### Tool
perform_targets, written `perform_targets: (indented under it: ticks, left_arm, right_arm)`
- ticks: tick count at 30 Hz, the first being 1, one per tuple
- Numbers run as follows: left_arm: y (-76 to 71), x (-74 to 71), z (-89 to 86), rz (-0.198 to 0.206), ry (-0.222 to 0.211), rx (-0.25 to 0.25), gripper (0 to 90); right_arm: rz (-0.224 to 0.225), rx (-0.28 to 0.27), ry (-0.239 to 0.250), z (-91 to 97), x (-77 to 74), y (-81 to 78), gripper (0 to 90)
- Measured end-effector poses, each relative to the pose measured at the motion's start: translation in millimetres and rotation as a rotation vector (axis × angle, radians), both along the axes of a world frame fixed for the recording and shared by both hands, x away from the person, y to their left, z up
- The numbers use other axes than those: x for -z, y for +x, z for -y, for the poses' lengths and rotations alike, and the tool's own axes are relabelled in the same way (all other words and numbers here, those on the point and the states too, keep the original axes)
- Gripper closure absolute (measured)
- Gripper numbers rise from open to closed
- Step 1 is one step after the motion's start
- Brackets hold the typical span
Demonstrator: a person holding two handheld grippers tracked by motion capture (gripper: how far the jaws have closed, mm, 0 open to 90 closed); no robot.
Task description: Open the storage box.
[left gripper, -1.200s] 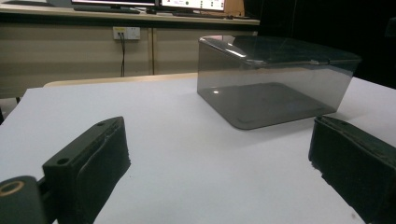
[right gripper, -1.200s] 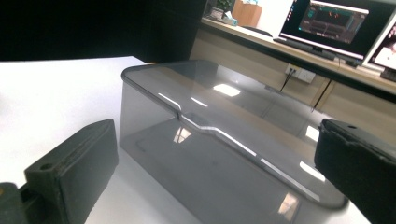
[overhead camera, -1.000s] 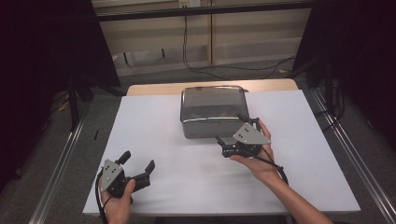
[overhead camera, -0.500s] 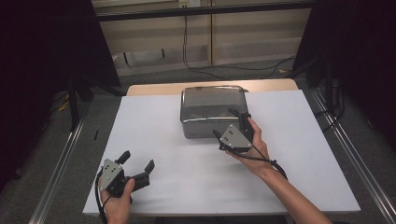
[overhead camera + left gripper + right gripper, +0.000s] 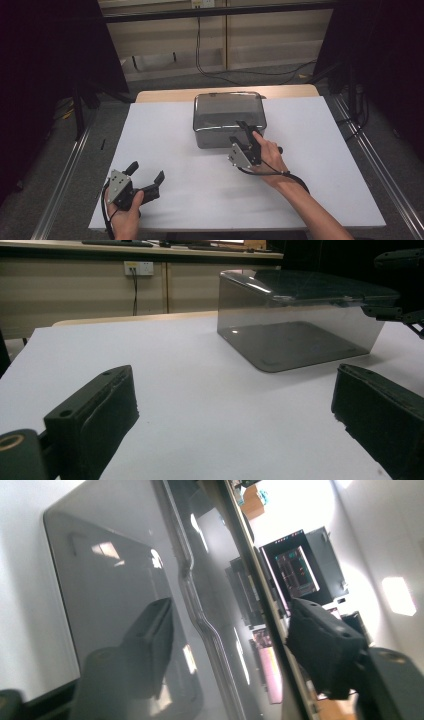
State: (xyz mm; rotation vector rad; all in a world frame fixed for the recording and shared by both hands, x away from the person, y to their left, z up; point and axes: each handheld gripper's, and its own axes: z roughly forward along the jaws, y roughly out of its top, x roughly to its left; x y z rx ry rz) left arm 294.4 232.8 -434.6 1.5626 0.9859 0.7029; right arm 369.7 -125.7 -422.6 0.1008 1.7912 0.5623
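While a smoky transparent plastic box point(image 5: 228, 118) sits at the far middle of the white table point(image 5: 320, 165), the right gripper point(image 5: 248, 136) reaches its front edge, jaws spread on either side of the lid's rim, one above and one against the front wall. Near the front left corner, well apart from the box, the left gripper point(image 5: 146, 177) is held just above the tabletop with jaws spread wide, holding nothing.

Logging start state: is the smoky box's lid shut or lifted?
Shut. The lid lies flat along the box rim, no gap visible; the right hand-held gripper, open, straddles its front edge.
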Motion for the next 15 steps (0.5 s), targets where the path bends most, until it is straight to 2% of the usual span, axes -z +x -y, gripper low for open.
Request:
perform_targets:
  ticks: [6, 11, 15]
  left_arm:
    - [-0.3, -0.4, -0.8, 0.0, -0.006, 0.0, 4.1]
    - [0.9, -0.3, -0.4, -0.006, -0.008, 0.004, 4.1]
    - [2.4, -0.8, 0.8, -0.012, -0.002, 0.015, 4.1]
  right_arm:
    - [0.027, -0.007, -0.117, -9.7, 3.7, 0.5, 51.2]
    - [0.013, 0.004, -0.141, -11.5, 6.9, 1.3, 59.1]
    - [0.02, 0.004, -0.157, -12.2, 8.3, 1.4, 63.7]
